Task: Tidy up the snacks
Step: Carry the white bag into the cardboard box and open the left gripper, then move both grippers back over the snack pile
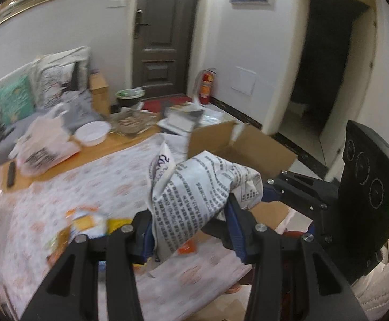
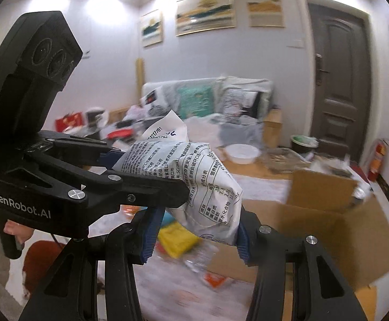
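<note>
A white snack bag (image 1: 194,187) printed with black text hangs in the air above the table, held by both grippers at once. My left gripper (image 1: 191,230) is shut on its near end, blue pads (image 1: 147,236) pressing the sides. My right gripper (image 1: 250,198) comes in from the right and is shut on the far end. In the right wrist view the same bag (image 2: 202,176) sits between the right gripper (image 2: 197,238) and the left gripper (image 2: 151,174). An open cardboard box (image 1: 242,147) (image 2: 328,214) stands just beyond. Several loose snack packets (image 1: 87,222) (image 2: 175,238) lie on the cloth below.
The table has a floral cloth (image 1: 87,182) with bare wood at its far edge. A white bowl (image 1: 92,133), a plastic bag (image 1: 44,144) and a dark remote (image 1: 11,174) sit there. A sofa with cushions (image 2: 207,99), a dark door (image 1: 165,34) and a fire extinguisher (image 1: 206,85) lie beyond.
</note>
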{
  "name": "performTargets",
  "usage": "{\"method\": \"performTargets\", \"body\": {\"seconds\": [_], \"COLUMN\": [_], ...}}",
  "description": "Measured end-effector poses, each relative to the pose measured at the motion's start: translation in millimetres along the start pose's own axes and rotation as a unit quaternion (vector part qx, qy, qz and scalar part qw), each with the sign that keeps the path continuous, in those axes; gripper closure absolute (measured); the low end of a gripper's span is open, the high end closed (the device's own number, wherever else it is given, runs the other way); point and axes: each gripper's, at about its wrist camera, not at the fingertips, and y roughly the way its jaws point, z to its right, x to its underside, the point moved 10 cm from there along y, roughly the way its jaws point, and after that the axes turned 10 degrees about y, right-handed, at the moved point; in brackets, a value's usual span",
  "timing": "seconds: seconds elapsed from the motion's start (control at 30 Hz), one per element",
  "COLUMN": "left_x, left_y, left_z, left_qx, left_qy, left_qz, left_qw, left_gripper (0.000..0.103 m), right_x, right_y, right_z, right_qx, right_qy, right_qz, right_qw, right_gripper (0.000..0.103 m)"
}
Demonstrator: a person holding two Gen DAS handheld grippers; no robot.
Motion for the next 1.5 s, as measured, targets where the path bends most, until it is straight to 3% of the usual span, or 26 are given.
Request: {"method": "performTargets", "body": {"seconds": [0.2,0.37,0.53,0.67,0.93,1.0,1.17,1.5], "left_x": [-34,-40,-30,-23,-23,-24,-24,-17], "left_y": [70,124,156,169,166,159,139,71], "left_z": [55,80,82,66,50,46,39,10], "left_qx": [0.038,0.063,0.072,0.049,0.048,0.045,0.037,0.014], "left_qy": [0.030,0.039,0.036,0.028,0.020,0.017,0.017,0.000], "left_qz": [-0.041,-0.080,-0.115,-0.129,-0.120,-0.113,-0.100,-0.050], "left_qw": [0.9980,0.9941,0.9900,0.9900,0.9914,0.9924,0.9942,0.9987], "left_gripper": [0.060,0.059,0.058,0.057,0.055,0.046,0.044,0.034], "right_x": [7,26,42,50,52,50,43,28], "right_y": [-24,-27,-18,-9,-7,-6,-7,-14], "right_z": [89,143,171,174,172,167,154,106], "right_qx": [0.049,0.081,0.090,0.096,0.090,0.091,0.093,0.092], "right_qy": [0.057,0.095,0.111,0.108,0.109,0.107,0.095,0.052], "right_qz": [-0.007,-0.025,-0.053,-0.064,-0.063,-0.063,-0.059,-0.040], "right_qw": [0.997,0.992,0.988,0.987,0.988,0.988,0.989,0.994], "right_gripper": [0.059,0.059,0.059,0.058,0.056,0.045,0.037,0.005]}}
